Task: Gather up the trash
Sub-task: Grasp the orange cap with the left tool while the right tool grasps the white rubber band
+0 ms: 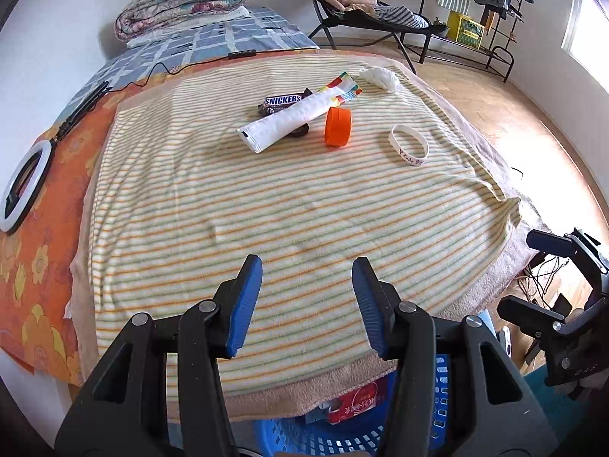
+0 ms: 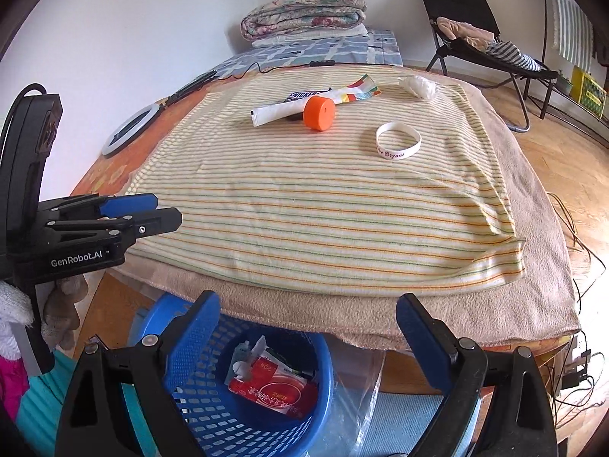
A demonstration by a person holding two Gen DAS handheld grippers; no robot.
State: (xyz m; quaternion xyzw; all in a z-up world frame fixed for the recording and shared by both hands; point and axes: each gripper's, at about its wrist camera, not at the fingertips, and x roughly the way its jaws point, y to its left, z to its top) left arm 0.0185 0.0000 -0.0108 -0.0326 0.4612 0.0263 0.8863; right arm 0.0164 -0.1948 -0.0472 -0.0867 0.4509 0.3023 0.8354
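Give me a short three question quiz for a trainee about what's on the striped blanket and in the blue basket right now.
1. True or false: the orange plastic cap lies inside the white rubber wristband.
2. Which item lies across the brown Snickers wrapper? A) the long white paper packet with a colourful end B) the crumpled white tissue C) the wristband
3. Fill in: the red printed packet lies in the blue plastic ____.

Key: 1 false, they lie apart; 2 A; 3 basket.
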